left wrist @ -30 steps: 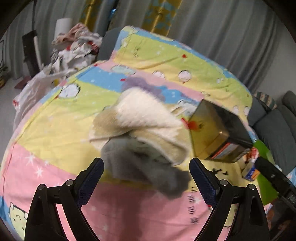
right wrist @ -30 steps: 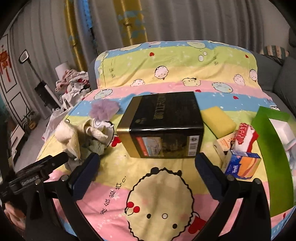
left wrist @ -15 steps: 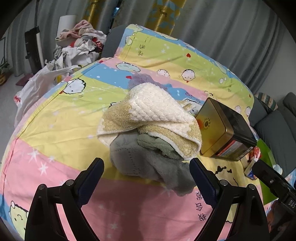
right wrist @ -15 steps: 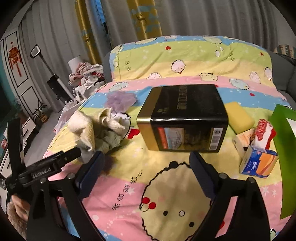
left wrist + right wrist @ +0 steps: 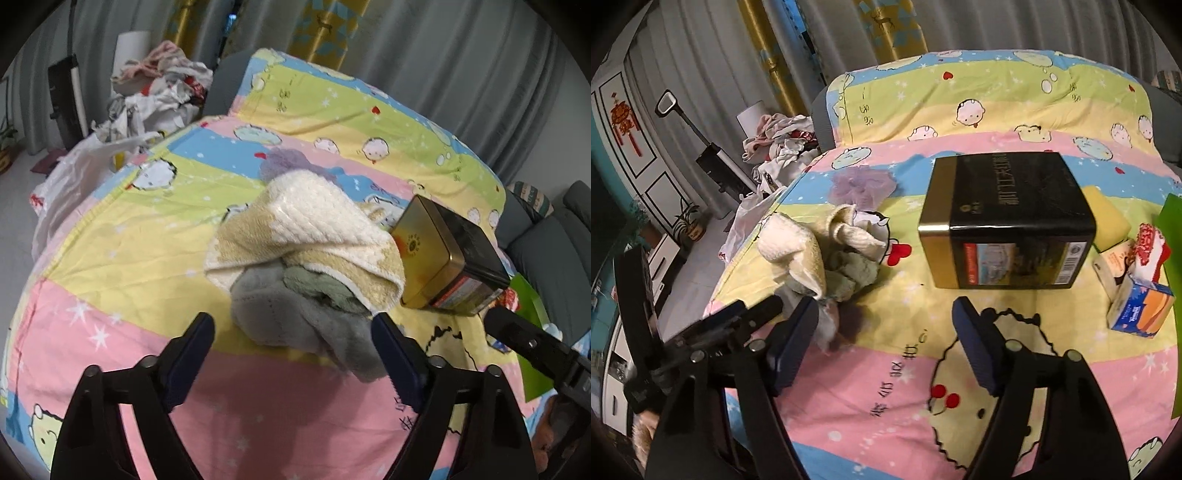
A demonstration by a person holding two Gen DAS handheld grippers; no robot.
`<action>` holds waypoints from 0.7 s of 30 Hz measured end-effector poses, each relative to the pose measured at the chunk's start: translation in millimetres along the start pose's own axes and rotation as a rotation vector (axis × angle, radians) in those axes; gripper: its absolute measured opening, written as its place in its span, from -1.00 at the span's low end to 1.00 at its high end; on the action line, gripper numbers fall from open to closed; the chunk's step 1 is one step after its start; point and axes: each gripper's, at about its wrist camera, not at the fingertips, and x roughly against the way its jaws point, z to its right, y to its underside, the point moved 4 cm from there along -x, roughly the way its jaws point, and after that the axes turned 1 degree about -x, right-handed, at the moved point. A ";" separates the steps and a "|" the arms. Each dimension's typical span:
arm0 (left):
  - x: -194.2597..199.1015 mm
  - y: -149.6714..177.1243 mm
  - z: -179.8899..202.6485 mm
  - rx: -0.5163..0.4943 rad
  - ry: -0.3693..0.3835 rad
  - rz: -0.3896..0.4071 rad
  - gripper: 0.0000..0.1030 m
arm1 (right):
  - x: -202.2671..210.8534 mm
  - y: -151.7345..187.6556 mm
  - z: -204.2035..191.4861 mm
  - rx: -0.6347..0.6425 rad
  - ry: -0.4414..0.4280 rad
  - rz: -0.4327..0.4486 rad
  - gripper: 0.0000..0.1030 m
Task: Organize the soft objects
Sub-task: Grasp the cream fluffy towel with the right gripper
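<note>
Hovering over the striped cartoon bedsheet (image 5: pixel 122 258), I hold my left gripper (image 5: pixel 291 354) just short of the heap of soft cloths; its jaws stand wide apart and are closing, with nothing pressed between the pads yet. The grey cloth (image 5: pixel 295 325) at the bottom of the heap reaches toward the gap, and its trailing edge lies close to my right-hand pad. On top of it sits a cream and tan towel (image 5: pixel 306 225), folded over like a hood, with a green cloth (image 5: pixel 317 288) tucked under its fold. A purple mesh puff (image 5: pixel 284 164) peeks out behind the towel.

My right gripper (image 5: pixel 886 347) hangs above the pink band of the sheet, in front of the black and gold tin (image 5: pixel 1004 221). Its jaws are also fairly wide and closing, and only bare sheet shows between them. From this side the heap lies to the left of the tin, apart from it. Past the tin's right side I see a yellow sponge (image 5: pixel 1108 218), then tissue packs (image 5: pixel 1137 284) nearer the sheet's edge, beside a green board (image 5: pixel 1172 258). A pile of laundry (image 5: pixel 162 88) sits off the bed by the grey curtains (image 5: pixel 461 55).
</note>
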 end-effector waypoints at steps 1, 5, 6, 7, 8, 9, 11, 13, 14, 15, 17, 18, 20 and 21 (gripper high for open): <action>-1.0 0.6 0.0 0.001 0.006 -0.008 0.67 | -3.0 -0.5 -1.3 -0.006 0.001 -0.015 0.46; -4.2 0.9 -2.6 0.015 0.022 -0.022 0.67 | -20.0 -2.9 -13.7 -0.041 -0.072 -0.075 0.48; -6.2 1.7 -3.2 0.027 0.035 -0.028 0.67 | -25.4 -4.2 -17.2 -0.049 -0.093 -0.090 0.51; -8.7 2.4 -3.7 0.037 0.047 -0.039 0.67 | -31.5 -5.4 -20.7 -0.059 -0.113 -0.106 0.52; -12.2 3.1 -4.4 0.050 0.058 -0.054 0.67 | -38.3 -6.8 -24.0 -0.071 -0.131 -0.127 0.54; -14.7 3.8 -5.2 0.060 0.062 -0.063 0.67 | -43.8 -8.6 -25.9 -0.078 -0.143 -0.143 0.54; -18.6 4.5 -7.3 0.074 0.046 -0.073 0.67 | -55.1 -16.1 -33.1 -0.080 -0.155 -0.153 0.54; -19.1 4.3 -9.1 0.075 0.022 -0.071 0.67 | -63.5 -24.1 -39.4 -0.064 -0.148 -0.149 0.54; -18.8 4.2 -9.6 0.073 0.016 -0.069 0.67 | -71.2 -29.7 -44.0 -0.057 -0.138 -0.150 0.54; -18.7 4.1 -10.6 0.073 0.008 -0.067 0.67 | -76.8 -33.6 -46.2 -0.052 -0.132 -0.152 0.54; -18.4 3.5 -14.6 0.079 -0.005 -0.066 0.67 | -88.2 -39.3 -51.1 -0.031 -0.127 -0.153 0.49; -18.3 3.3 -16.6 0.084 -0.010 -0.065 0.67 | -93.0 -41.2 -51.6 -0.021 -0.135 -0.155 0.21; -17.5 3.0 -19.9 0.090 -0.017 -0.065 0.67 | -106.1 -40.8 -53.1 -0.013 -0.145 -0.187 -0.55; -16.8 2.1 -21.6 0.092 -0.021 -0.063 0.67 | -110.0 -40.3 -52.7 -0.019 -0.150 -0.197 -0.80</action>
